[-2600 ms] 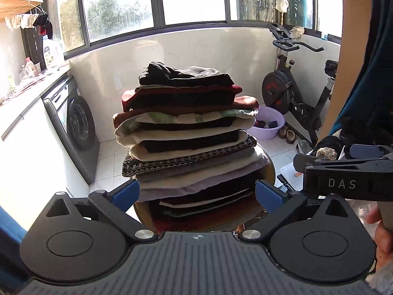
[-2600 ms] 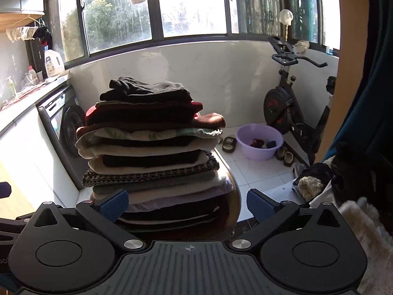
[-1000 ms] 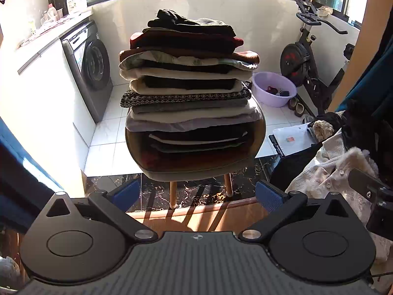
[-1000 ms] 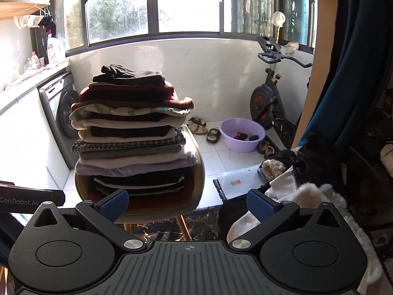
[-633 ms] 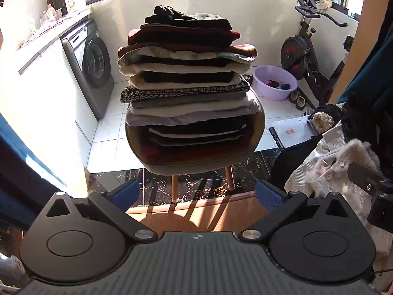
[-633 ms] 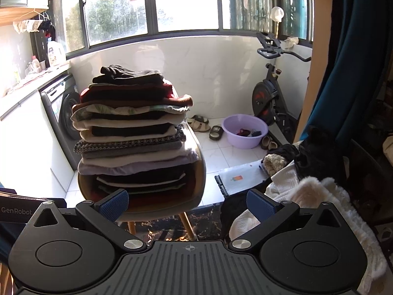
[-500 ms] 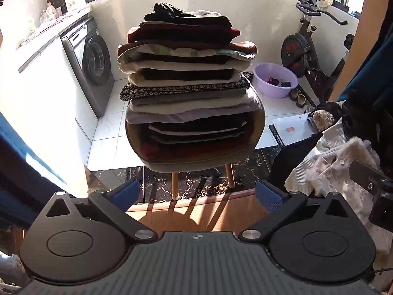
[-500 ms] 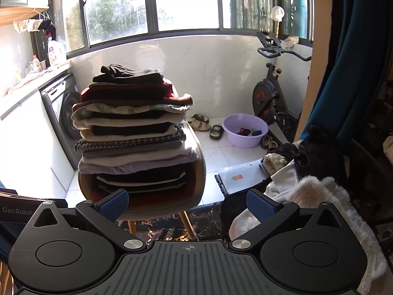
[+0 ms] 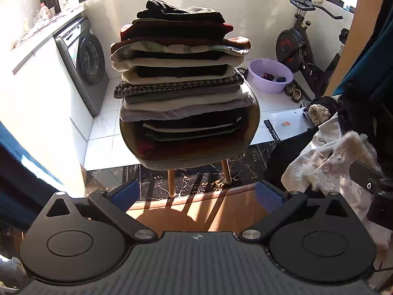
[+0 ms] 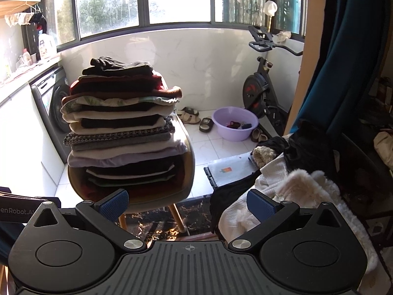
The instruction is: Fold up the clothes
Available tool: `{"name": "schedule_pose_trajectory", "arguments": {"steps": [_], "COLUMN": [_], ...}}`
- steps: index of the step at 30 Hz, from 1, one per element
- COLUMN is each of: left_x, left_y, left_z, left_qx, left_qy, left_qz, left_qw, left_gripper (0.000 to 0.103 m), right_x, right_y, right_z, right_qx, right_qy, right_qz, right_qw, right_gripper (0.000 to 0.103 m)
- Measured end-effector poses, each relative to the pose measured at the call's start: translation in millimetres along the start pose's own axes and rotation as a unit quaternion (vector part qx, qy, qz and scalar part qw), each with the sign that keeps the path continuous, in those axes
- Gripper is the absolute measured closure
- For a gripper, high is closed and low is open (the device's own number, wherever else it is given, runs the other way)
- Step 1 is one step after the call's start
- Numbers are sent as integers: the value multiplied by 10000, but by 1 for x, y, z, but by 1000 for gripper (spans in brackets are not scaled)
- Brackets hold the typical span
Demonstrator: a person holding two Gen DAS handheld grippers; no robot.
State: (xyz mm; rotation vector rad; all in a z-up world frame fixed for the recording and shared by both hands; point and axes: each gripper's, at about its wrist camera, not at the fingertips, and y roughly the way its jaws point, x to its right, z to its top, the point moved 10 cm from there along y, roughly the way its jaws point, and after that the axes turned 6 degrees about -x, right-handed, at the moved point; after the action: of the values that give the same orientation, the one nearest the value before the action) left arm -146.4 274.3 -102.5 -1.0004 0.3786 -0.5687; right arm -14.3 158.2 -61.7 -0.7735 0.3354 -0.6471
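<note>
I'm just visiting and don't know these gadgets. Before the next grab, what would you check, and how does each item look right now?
1. Left gripper open and empty: ok, jaws stand wide apart, nothing between them.
2. Right gripper open and empty: ok, same.
3. Stack of folded clothes steady on the chair: ok, layers lie flat, though it is tall.
4. Next garment within view: ok, a white fluffy jacket lies on the unfolded pile at the right.
5. Jacket free of other clothes: cannot tell, a black garment lies just behind it.
6. Clear surface to fold on: cannot tell, none shows.
</note>
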Motion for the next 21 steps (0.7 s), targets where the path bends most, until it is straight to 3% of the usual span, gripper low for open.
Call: {"name": "schedule_pose_trajectory", "arguments": {"steps": [21], "left_x": [9], "left_y": [2], "left_z": [1], "left_qx": [-22], "left_qy": [88], "left_qz": [-249], "left_qw": [9996], "left_gripper": [1], "right_x": [9], "right_y": [-10], "right_z": [-3], "right_qx": [105], "right_qy": [103], "right_qz": [-163], "right_qw": [9998], "right_gripper": [1]}}
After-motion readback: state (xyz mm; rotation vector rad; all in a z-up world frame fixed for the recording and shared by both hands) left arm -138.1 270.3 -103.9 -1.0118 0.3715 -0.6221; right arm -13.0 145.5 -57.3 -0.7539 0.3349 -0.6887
